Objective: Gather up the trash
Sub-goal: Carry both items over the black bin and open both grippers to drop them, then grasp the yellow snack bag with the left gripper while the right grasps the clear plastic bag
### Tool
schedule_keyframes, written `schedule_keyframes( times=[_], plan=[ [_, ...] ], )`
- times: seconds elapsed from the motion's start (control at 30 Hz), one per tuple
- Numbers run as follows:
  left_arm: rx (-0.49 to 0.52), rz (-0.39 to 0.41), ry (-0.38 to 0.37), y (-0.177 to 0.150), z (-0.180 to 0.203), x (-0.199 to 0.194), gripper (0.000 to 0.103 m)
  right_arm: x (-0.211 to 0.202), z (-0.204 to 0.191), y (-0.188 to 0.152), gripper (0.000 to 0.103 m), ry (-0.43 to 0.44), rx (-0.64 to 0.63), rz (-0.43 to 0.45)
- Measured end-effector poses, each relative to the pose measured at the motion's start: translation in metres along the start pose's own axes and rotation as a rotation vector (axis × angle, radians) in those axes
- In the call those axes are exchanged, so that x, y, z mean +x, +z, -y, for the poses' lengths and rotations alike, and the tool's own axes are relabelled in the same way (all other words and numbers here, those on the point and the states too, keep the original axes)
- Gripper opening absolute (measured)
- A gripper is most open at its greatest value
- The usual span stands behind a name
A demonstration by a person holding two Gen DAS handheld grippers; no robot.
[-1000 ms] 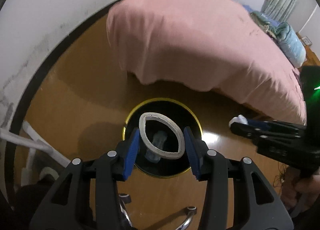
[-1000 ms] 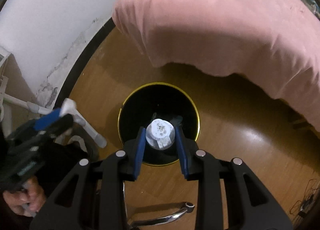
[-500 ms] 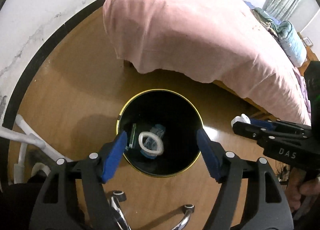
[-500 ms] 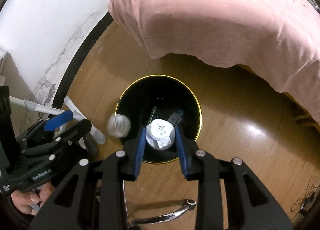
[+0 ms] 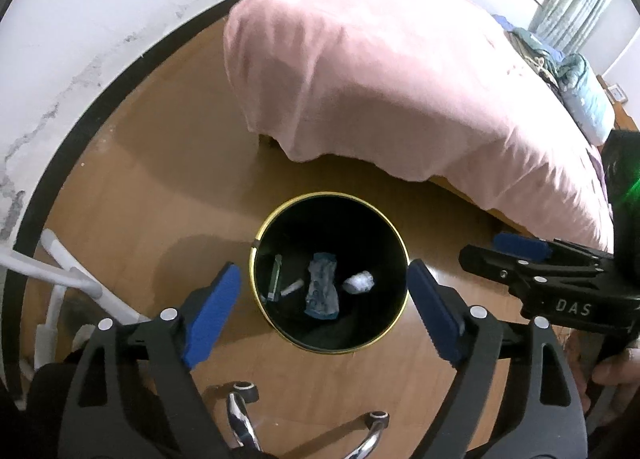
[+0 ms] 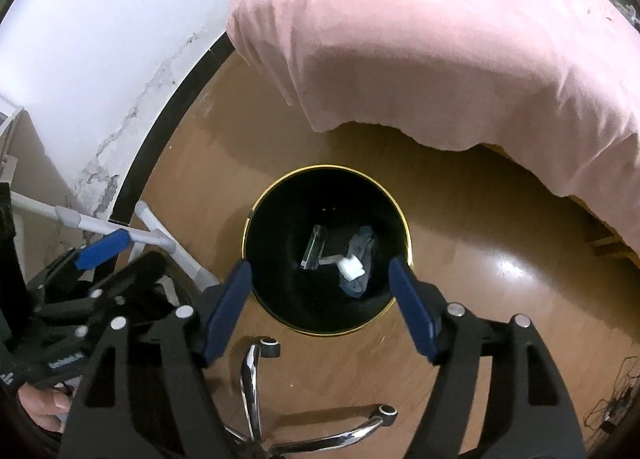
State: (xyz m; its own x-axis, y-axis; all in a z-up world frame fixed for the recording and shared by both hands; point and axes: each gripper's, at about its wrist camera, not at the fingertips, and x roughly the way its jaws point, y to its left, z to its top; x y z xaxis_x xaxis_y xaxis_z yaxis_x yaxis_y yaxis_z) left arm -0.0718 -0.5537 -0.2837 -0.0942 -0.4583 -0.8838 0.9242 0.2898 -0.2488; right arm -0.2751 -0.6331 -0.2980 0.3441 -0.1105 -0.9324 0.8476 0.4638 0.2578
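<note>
A black trash bin with a gold rim (image 5: pixel 256 243) (image 6: pixel 248 219) stands on the wooden floor. Inside lie a bluish wrapper (image 5: pixel 322 291), a white crumpled wad (image 5: pixel 359 282) (image 6: pixel 351 268), a small white piece (image 5: pixel 292 288) and a dark flat packet (image 5: pixel 275 277) (image 6: pixel 314 246). My left gripper (image 5: pixel 324 307) hangs open and empty above the bin. My right gripper (image 6: pixel 320 303) is also open and empty above it. Each gripper shows at the edge of the other's view.
A bed with a pink cover (image 5: pixel 400 75) (image 6: pixel 460 39) stands behind the bin. A white wall with a black baseboard (image 5: pixel 80 127) runs on the left. A chair's chrome legs with castors (image 6: pixel 256 371) and a white rack's tubes (image 5: pixel 72 275) lie close by.
The left gripper opened and dropped its white ring into the bin. The right gripper then opened and dropped its white wad into the bin. Both rose a little.
</note>
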Motion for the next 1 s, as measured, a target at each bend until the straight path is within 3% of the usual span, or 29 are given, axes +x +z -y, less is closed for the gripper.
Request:
schedule_keyframes(
  times=[0.2,0.3,0.4,0.5,0.6,0.73,0.87,1.0],
  plan=[
    [0.02,0.085,0.024,0.01,-0.001,-0.072,0.092,-0.049,-0.031,0.011,0.08,-0.026,-0.068,0.089],
    [0.026,0.163,0.001,0.009,-0.008,-0.14,0.095,-0.089,-0.07,0.017,0.088,-0.008,-0.149,0.174],
    [0.006,0.274,0.003,-0.005,-0.029,-0.219,0.096,-0.126,-0.135,0.02,0.089,0.057,-0.275,0.25],
    [-0.043,0.358,0.148,-0.035,-0.072,-0.296,0.096,-0.145,-0.206,0.016,0.09,0.128,-0.411,0.283],
    [-0.138,0.381,0.285,-0.069,-0.122,-0.347,0.096,-0.155,-0.295,0.003,0.093,0.237,-0.577,0.272],
    [-0.344,0.388,0.493,-0.15,-0.213,-0.419,0.096,-0.152,-0.415,-0.036,0.093,0.384,-0.816,0.228],
    [-0.53,0.392,0.636,-0.228,-0.277,-0.473,0.096,-0.153,-0.525,-0.08,0.093,0.524,-1.017,0.174],
    [-0.706,0.386,0.734,-0.3,-0.322,-0.509,0.096,-0.163,-0.617,-0.12,0.094,0.612,-1.173,0.184]
  ],
)
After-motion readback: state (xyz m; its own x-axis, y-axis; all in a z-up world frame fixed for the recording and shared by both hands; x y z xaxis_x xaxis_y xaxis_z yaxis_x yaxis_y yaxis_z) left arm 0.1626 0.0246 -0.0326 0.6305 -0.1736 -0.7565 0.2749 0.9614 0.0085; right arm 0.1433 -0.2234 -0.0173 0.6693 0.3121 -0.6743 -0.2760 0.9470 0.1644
